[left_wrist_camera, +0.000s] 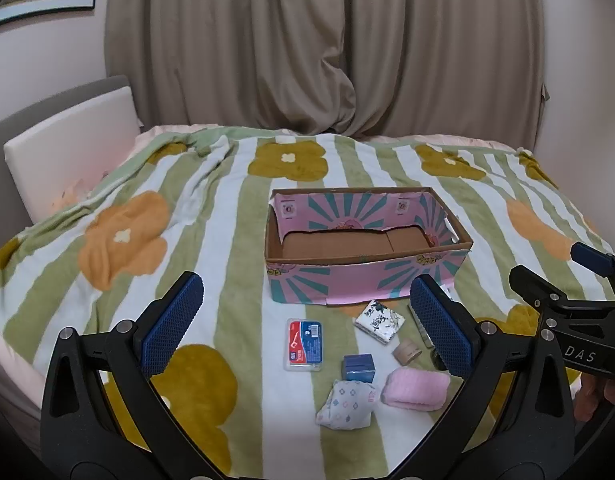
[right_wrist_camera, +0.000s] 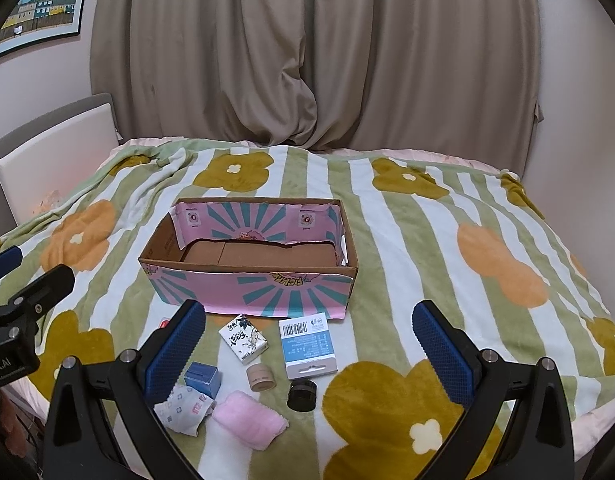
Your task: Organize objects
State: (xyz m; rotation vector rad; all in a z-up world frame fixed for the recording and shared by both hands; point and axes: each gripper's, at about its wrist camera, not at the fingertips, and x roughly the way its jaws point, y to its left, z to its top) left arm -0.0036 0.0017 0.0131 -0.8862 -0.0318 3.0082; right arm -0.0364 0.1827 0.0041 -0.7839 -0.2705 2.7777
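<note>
An open pink-and-teal cardboard box [left_wrist_camera: 363, 276] [right_wrist_camera: 247, 284] stands empty on the bed. In front of it lie small items: a red-and-blue floss case [left_wrist_camera: 304, 345], a black-and-white tissue pack [left_wrist_camera: 380, 321] [right_wrist_camera: 243, 338], a blue cube box [left_wrist_camera: 358, 367] [right_wrist_camera: 203, 378], a tan tape roll [left_wrist_camera: 406, 351] [right_wrist_camera: 260, 378], a pink folded cloth [left_wrist_camera: 416, 390] [right_wrist_camera: 249, 420], a patterned cloth [left_wrist_camera: 347, 403] [right_wrist_camera: 183, 410], a white-and-blue carton [right_wrist_camera: 307, 346] and a black jar [right_wrist_camera: 301, 394]. My left gripper [left_wrist_camera: 305, 318] and right gripper [right_wrist_camera: 309, 344] are both open and empty, held above these items.
A green-striped flowered blanket [left_wrist_camera: 227, 208] covers the bed. A white headboard [left_wrist_camera: 67, 152] is at the left, beige curtains [left_wrist_camera: 327, 48] behind. The right gripper's body [left_wrist_camera: 579, 320] shows at the left wrist view's right edge.
</note>
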